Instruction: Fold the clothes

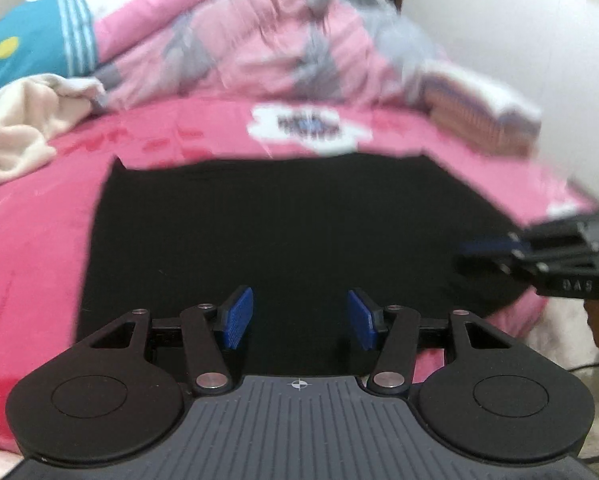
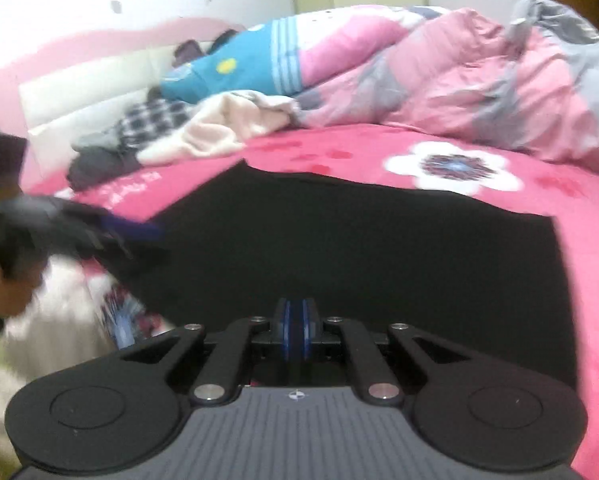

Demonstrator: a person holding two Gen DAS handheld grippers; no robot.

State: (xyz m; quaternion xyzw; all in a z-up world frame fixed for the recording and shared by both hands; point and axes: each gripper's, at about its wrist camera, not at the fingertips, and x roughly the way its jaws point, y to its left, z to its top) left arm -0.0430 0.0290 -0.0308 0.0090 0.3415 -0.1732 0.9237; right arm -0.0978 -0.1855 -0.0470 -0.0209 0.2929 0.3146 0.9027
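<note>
Black garment (image 1: pixel 283 240) lies spread flat on the bed (image 1: pixel 31 240), on the pink flowered sheet, near the bed's front edge; a broad dark rectangle, far edge with a small raised corner at its left; flat placement gives both tongs an edge to work along.

Left tongs (image 1: pixel 300 318): jaws stand wide apart, blue pads (image 1: pixel 238 317) facing each other with only black cloth showing between them; hovering low over the garment's near edge, nothing gripped; spread reads as ready to take a fold of fabric, though contact with the cloth cannot be told.

Right tongs (image 2: pixel 295 330): pads pressed close, a thin dark strip between them; judged to be pinching the garment's near hem, since the cloth runs straight up to the tips; the strip is too dark to be certain. In the left view the same tool enters from the right, over the garment's right edge.

Whether this rectangle is already a half-folded shape or a garment laid out for folding, the views do not settle; both fit.

Clutter kept back: crumpled pink-and-grey quilt (image 2: pixel 479 80), cream blanket (image 2: pixel 219 128), blue pillow (image 2: pixel 227 68) and checked cloth (image 2: pixel 151 124) heaped toward the headboard (image 2: pixel 79 84), well apart from the work patch.

Motion blur in both views; edges soft.
</note>
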